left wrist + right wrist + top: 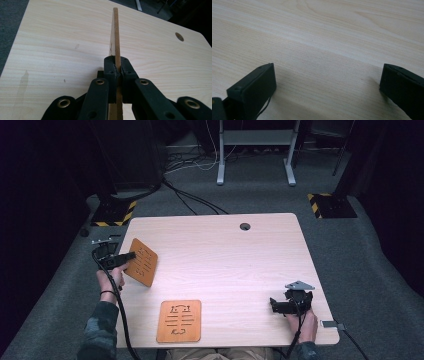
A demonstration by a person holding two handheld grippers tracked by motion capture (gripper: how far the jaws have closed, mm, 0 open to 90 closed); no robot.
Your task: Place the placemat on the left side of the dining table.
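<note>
Now, nearest, a second mat (179, 320) is lying flat by the counter (235, 260) edge; the right tool (274, 306) is resting wide open, gripping nothing; farther left, the left tool (131, 256) is pinching a tilted mat (142, 262) edgewise above the counter.

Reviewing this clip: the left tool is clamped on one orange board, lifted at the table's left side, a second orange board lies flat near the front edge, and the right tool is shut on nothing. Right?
One slip: the right tool is open, not shut; the right gripper view shows its jaws wide apart over bare table. The rest holds: the left tool clamps the lifted board, and the second board lies flat near the front edge.
</note>
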